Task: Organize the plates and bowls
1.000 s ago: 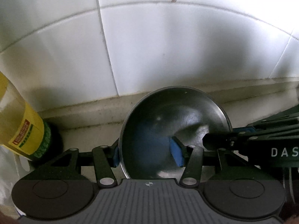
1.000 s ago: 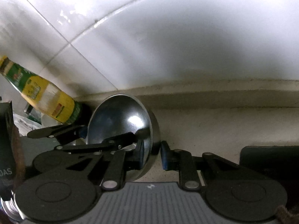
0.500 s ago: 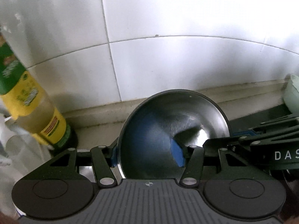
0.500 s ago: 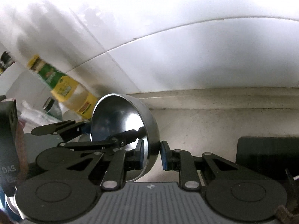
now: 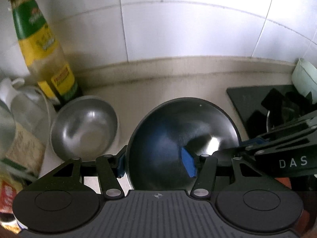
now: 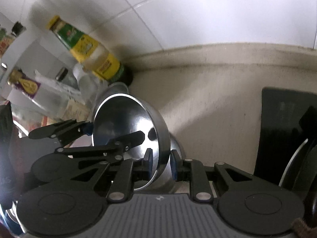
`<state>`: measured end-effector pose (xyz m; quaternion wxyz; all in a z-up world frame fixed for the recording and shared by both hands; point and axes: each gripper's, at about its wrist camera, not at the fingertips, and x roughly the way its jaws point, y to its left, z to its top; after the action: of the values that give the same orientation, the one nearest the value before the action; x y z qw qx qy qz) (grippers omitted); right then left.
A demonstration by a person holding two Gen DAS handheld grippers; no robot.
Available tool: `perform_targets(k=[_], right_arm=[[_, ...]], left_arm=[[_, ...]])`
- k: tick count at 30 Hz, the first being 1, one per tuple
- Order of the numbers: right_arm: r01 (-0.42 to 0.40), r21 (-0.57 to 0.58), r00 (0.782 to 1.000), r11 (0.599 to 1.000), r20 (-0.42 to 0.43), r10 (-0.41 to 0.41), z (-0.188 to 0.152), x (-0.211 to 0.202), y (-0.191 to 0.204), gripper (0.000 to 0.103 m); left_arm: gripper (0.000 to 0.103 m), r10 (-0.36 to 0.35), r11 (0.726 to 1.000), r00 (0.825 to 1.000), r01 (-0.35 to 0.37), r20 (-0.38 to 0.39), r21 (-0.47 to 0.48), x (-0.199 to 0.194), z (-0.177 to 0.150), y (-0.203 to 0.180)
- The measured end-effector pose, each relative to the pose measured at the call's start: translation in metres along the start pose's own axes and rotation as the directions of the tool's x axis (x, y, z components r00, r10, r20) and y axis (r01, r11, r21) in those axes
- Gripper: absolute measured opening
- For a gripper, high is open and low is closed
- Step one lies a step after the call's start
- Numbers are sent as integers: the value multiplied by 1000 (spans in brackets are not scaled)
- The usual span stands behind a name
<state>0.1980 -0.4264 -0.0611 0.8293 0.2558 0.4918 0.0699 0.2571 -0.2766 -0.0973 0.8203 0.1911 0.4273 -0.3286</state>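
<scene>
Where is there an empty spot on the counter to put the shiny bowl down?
The steel bowl is held by both grippers. Bare counter lies behind it, between the smaller steel bowl beside the yellow bottle and the black stove. The corner around the bottle is crowded with packets and jars.

Below me runs a beige counter (image 5: 168, 83), meeting white tile at its far edge. On it, far left, stand a yellow-labelled bottle (image 5: 41, 45) and a steel bowl (image 5: 85, 127) just beside it; a black stovetop (image 5: 255, 101) sits right.
</scene>
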Motion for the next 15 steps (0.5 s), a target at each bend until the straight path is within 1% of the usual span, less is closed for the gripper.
perform_targets(k=[3, 5, 7, 15], right_arm=[[28, -29, 999, 999, -21, -28, -4, 8, 4, 18], [62, -75, 998, 995, -8, -63, -4, 10, 10, 20], [108, -132, 994, 985, 26, -105, -4, 9, 17, 21], [142, -176, 990, 974, 48, -135, -1, 9, 18, 22]], left_arm=[[61, 13, 1000, 1000, -13, -9, -7, 3, -4, 2], [62, 35, 999, 999, -35, -1, -5, 3, -5, 3], [63, 50, 999, 999, -50, 6, -8, -2, -6, 3], [66, 99, 995, 995, -98, 29, -31, -10, -9, 14]])
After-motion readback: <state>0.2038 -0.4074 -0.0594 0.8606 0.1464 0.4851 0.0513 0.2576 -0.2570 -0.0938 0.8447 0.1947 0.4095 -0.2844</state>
